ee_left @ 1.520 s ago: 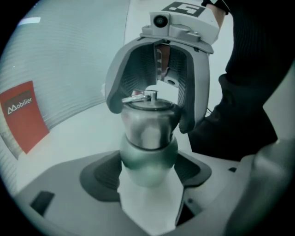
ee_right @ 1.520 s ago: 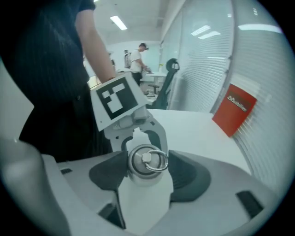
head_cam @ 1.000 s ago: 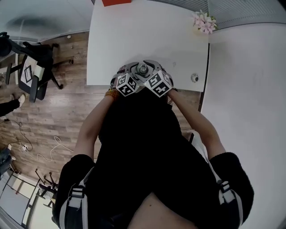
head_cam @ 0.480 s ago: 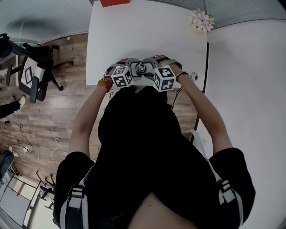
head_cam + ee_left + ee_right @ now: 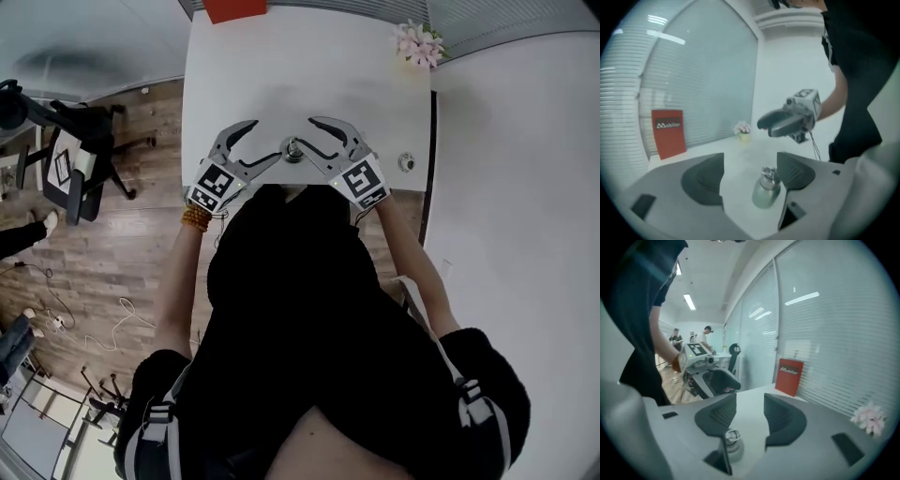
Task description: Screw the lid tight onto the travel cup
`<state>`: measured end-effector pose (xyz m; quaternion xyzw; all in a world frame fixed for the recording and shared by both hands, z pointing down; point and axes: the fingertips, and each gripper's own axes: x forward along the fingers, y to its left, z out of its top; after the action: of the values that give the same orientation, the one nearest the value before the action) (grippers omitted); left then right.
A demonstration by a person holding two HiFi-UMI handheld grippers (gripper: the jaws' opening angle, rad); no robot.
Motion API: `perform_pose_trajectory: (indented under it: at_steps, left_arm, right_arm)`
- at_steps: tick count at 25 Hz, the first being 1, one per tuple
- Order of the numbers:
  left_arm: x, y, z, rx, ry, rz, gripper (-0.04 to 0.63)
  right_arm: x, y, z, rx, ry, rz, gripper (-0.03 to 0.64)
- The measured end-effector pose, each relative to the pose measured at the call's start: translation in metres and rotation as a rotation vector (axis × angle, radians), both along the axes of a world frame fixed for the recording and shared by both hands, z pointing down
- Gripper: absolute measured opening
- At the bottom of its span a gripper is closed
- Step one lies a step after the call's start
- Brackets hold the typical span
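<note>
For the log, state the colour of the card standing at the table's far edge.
The card is red with white lettering; left gripper view shows it best.

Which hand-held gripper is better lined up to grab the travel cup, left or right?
Left, probably: the travel cup shows in the open gap of the left hand-held gripper. The right hand-held gripper, its jaws just closing with nothing between them, aims beside it.

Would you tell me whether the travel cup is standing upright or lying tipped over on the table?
Upright. The travel cup stands on its base on the white table, with its lid on top, as the left gripper view shows.
</note>
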<state>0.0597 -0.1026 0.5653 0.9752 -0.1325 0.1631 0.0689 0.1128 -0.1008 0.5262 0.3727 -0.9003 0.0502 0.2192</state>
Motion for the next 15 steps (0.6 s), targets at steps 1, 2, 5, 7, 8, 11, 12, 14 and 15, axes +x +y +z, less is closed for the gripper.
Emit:
perform_pose_trajectory:
  at_steps: [1,2,5,7,8,11,12,14,15]
  left_arm:
    - [-0.001,-0.011,-0.016,0.01,0.056,-0.07,0.359]
    - [-0.001,-0.02,-0.031,0.023,0.102,-0.13,0.357]
    - [-0.002,-0.041,-0.066,0.082,0.177,-0.277,0.346]
    - [-0.005,-0.051,-0.083,0.12,0.199,-0.381,0.327]
    - [-0.008,-0.055,-0.09,0.137,0.208,-0.438,0.317]
    - [-0.018,-0.062,-0.108,0.218,0.214,-0.598,0.264]
    - [-0.02,-0.062,-0.114,0.248,0.214,-0.633,0.23]
    - [-0.02,-0.057,-0.122,0.291,0.22,-0.663,0.144]
    - [-0.019,-0.054,-0.123,0.303,0.223,-0.661,0.113]
  right_arm:
    - [0.005,-0.007,-0.007,0.035,-0.028,0.068,0.183]
    - [0.01,-0.014,-0.015,0.067,-0.06,0.138,0.179]
    - [0.024,-0.027,-0.038,0.147,-0.15,0.32,0.16]
    - [0.029,-0.03,-0.051,0.196,-0.17,0.399,0.153]
    - [0.031,-0.031,-0.057,0.22,-0.167,0.43,0.147]
    - [0.037,-0.033,-0.072,0.283,-0.156,0.513,0.122]
    - [0.039,-0.033,-0.076,0.298,-0.156,0.541,0.11]
    - [0.04,-0.032,-0.08,0.313,-0.151,0.584,0.065]
    - [0.04,-0.03,-0.079,0.315,-0.146,0.598,0.038]
